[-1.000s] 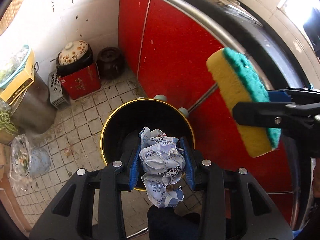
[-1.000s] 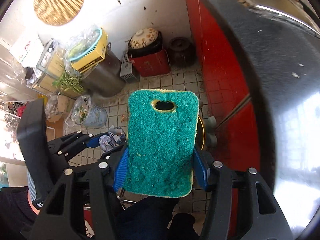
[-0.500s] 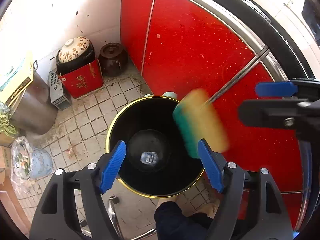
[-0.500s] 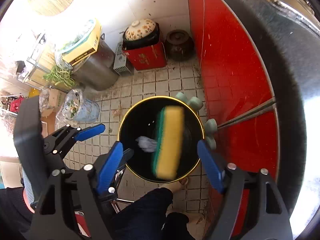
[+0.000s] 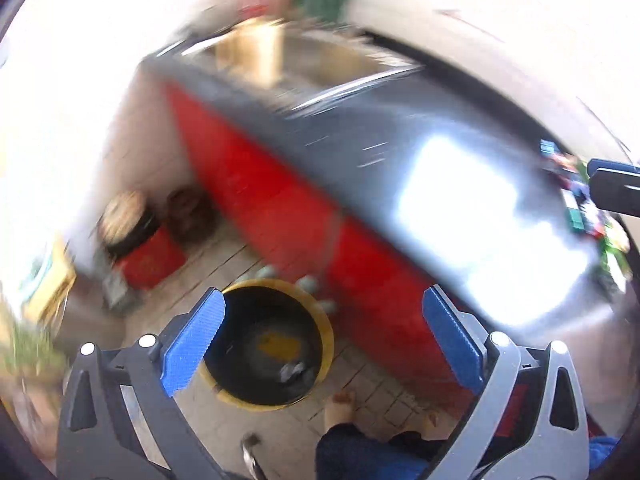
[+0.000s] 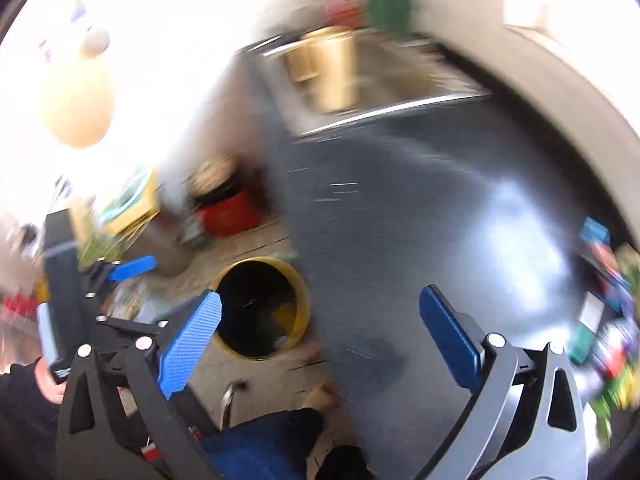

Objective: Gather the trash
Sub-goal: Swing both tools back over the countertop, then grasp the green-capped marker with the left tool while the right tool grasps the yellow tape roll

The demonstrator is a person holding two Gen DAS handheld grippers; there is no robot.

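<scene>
Both cameras have swung up from the round black yellow-rimmed bin (image 5: 276,344) toward the dark glossy bench (image 6: 420,220). Left tool (image 5: 320,344) and right tool (image 6: 320,340) hang released, empty. Yellow-green sponge (image 5: 278,346) and crumpled white paper (image 5: 292,370) now lie inside the bin, so that trash looks delivered; more clutter likely awaits on the bench.

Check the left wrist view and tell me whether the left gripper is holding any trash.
No. The left gripper has its blue fingers spread wide with nothing between them.

Heavy motion blur, blown-out glare on countertop (image 5: 460,200), fisheye-warped edges
</scene>
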